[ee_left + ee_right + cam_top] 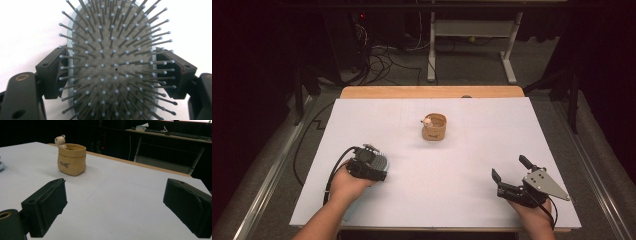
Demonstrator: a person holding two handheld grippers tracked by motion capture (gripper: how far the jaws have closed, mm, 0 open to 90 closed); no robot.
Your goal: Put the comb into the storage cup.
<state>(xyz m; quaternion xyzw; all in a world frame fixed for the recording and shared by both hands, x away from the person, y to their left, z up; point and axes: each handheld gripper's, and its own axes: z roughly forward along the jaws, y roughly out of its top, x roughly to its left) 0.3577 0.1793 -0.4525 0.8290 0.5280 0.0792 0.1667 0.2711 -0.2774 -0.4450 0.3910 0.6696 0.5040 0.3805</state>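
The left gripper (110, 72) clamps the pale-blue oval hairbrush (112, 50) with grey pins; the right gripper (115, 207) gapes empty. Next, probably lift toward the tan ceramic sack-shaped pot (434, 127).

A white table top (492, 150) on a wooden board (432, 92) — behind it a dark room, floor cables (382, 62), a white desk frame (472, 30).

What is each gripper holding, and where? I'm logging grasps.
The left gripper clasps a hairbrush across the sides of its head; the right gripper holds nothing.
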